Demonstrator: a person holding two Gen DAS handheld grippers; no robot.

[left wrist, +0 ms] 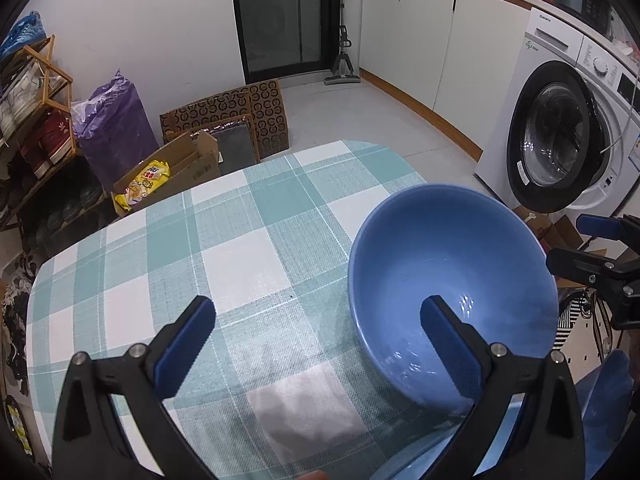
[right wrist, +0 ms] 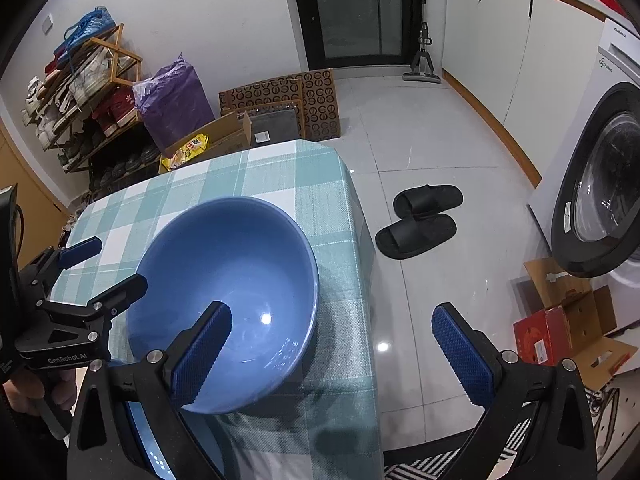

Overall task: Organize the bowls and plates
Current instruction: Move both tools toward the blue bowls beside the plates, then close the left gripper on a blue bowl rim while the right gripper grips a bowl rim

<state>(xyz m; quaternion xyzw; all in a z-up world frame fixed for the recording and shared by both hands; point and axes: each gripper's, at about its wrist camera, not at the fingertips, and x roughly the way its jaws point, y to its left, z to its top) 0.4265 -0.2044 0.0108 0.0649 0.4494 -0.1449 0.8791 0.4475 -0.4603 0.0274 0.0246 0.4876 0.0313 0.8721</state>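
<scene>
A large blue bowl (left wrist: 452,264) stands on the checked tablecloth (left wrist: 224,248) near the table's right edge, resting on a blue plate (left wrist: 500,440) whose rim shows beneath it. My left gripper (left wrist: 318,322) is open, its right finger over the bowl's inside, its left finger over the cloth. In the right wrist view the bowl (right wrist: 236,276) sits left of centre. My right gripper (right wrist: 332,326) is open, its left finger over the bowl, its right finger past the table edge above the floor. The left gripper (right wrist: 108,264) shows at the far left there.
A washing machine (left wrist: 568,128) stands to the right. Black slippers (right wrist: 420,220) lie on the floor beside the table. A red box (right wrist: 560,332) sits by the washer. Cardboard boxes (left wrist: 188,168), a purple bag (left wrist: 116,120) and a shoe rack (left wrist: 32,112) stand beyond the table.
</scene>
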